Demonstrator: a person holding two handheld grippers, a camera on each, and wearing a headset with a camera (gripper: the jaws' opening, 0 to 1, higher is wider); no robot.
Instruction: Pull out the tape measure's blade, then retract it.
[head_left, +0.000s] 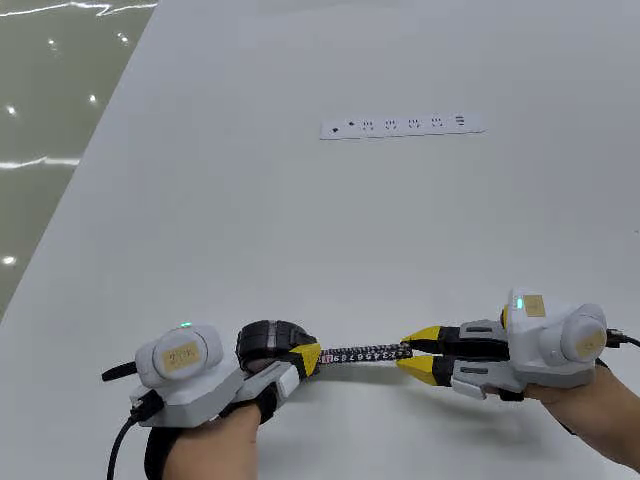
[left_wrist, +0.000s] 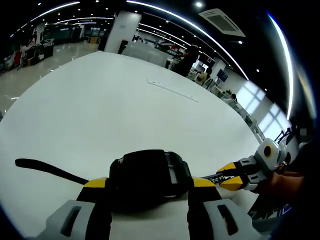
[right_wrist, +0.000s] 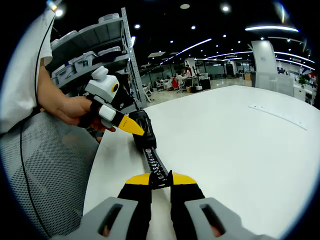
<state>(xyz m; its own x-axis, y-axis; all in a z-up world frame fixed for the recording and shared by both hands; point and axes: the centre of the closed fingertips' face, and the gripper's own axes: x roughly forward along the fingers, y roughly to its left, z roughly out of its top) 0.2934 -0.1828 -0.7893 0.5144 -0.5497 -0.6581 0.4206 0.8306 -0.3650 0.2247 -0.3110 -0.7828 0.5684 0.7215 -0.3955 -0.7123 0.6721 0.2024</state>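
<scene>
In the head view, the left hand-held gripper (head_left: 290, 360) is closed around the black tape case (head_left: 268, 342), just above the white surface (head_left: 300, 220). A short stretch of numbered blade (head_left: 365, 354) runs from the case straight across to the right hand-held gripper (head_left: 408, 354), whose yellow tips are pinched together on the blade's free end. A power strip (head_left: 402, 126) lies well beyond both. In the left gripper view, the case (left_wrist: 147, 167) sits squarely between the jaws of the left hand-held gripper (left_wrist: 149, 186), which are held apart by its width and press on its two sides. A black strap (left_wrist: 47, 170) trails off to one side, and the right hand-held gripper (left_wrist: 226, 177) is close by on the other side. In the right gripper view, the right hand-held gripper (right_wrist: 161, 179) is almost fully closed, nipping the blade (right_wrist: 154, 161), which leads directly ahead to the case (right_wrist: 144, 131) in the left hand-held gripper (right_wrist: 137, 129). I judge the pull begun but far from finished, since only a small part of the blade is out. Further drawing apart and the whole retraction remain.
</scene>
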